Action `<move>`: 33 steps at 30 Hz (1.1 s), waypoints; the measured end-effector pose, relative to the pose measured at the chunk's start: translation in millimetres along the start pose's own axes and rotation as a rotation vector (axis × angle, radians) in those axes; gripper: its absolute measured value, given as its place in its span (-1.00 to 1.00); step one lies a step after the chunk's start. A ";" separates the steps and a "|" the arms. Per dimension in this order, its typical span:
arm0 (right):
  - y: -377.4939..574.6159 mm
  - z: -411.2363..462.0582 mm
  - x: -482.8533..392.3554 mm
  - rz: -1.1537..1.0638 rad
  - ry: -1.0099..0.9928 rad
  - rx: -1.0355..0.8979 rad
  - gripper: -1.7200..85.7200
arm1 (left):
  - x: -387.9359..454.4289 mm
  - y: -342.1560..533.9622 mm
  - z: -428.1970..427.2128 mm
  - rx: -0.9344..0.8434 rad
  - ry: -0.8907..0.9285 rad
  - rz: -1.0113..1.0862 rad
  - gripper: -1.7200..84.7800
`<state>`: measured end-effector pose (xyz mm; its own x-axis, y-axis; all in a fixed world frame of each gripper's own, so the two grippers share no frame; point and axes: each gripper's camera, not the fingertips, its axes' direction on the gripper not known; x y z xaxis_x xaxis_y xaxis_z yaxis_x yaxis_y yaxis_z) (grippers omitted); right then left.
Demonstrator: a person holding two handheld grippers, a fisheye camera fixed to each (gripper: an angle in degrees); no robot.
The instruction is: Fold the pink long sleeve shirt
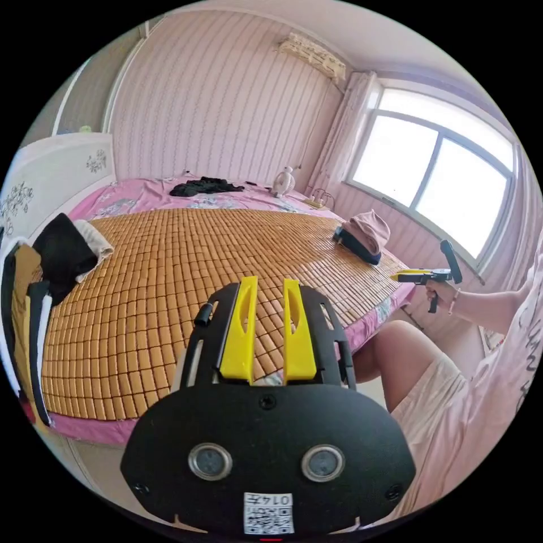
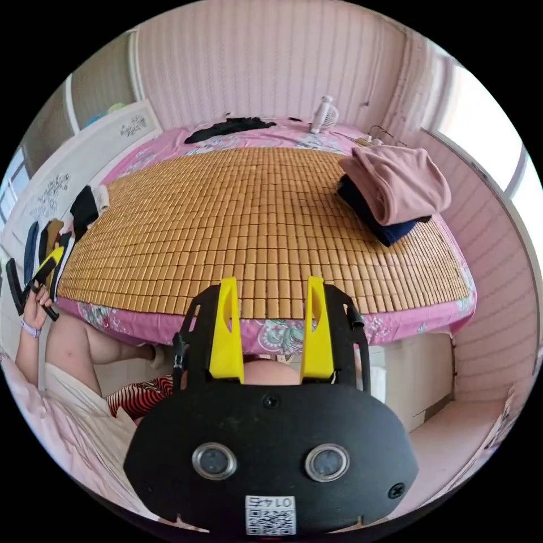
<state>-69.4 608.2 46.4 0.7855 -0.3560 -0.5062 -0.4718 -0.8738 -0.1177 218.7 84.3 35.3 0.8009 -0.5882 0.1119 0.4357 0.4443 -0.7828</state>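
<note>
The left gripper (image 1: 268, 300) hangs over the near edge of the bed (image 2: 362, 328), its 2 yellow jaws a narrow gap apart and holding nothing. The right gripper (image 2: 271, 302) has its jaws spread wide, empty too. The pink long sleeve shirt (image 2: 399, 184) lies folded on a dark navy garment (image 2: 367, 218) at the bamboo mat's (image 2: 254, 226) right edge, well apart from both grippers. Dark clothes (image 1: 206, 185) lie near the small fan (image 1: 284, 182).

bed (image 2: 362, 331) | bamboo mat (image 2: 260, 226) | folded pink shirt (image 2: 396, 181) on navy garment (image 2: 373, 218)
</note>
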 end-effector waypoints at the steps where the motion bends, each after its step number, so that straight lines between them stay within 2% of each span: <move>1: 14.5 -2.4 16.0 0.038 0.005 0.032 -0.59 | 25.8 -10.1 15.8 -0.008 0.031 0.059 -0.78; 8: 44.2 21.5 76.6 0.069 0.001 0.150 -0.58 | 168.2 -84.6 137.3 -0.118 0.266 0.374 -0.74; 11: 27.5 29.7 107.0 0.064 -0.008 0.210 -0.60 | 224.8 -132.1 207.2 -0.143 0.262 0.529 -0.69; 14: -5.6 30.1 128.5 -0.079 0.001 0.262 -0.65 | 278.2 -186.5 286.2 -0.105 0.231 0.670 -0.66; 17: -46.5 35.8 146.3 -0.169 0.064 0.345 -0.67 | 324.0 -242.5 371.4 -0.146 0.276 0.696 -0.65; 22: -97.4 84.8 181.1 -0.151 0.209 0.265 -0.67 | 386.5 -309.1 482.6 -0.144 0.269 0.644 -0.65; 25: -92.5 113.9 197.2 -0.191 0.276 0.203 -0.69 | 416.6 -331.2 539.4 -0.165 0.256 0.641 -0.65; 28: -67.6 117.2 200.1 -0.284 0.363 0.244 -0.76 | 436.8 -347.2 597.1 -0.299 0.243 0.617 -0.71; 30: -51.5 108.4 204.0 -0.310 0.409 0.257 -0.80 | 445.2 -354.5 616.8 -0.320 0.262 0.592 -0.79; 33: -20.4 70.9 229.9 -0.221 0.321 0.322 -0.87 | 465.0 -360.4 627.8 -0.347 0.290 0.641 -0.91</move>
<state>92.4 567.7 -128.2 0.9402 -0.3023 -0.1567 -0.3401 -0.8111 -0.4758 692.0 74.8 753.7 0.6926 -0.4626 -0.5534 -0.2671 0.5483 -0.7925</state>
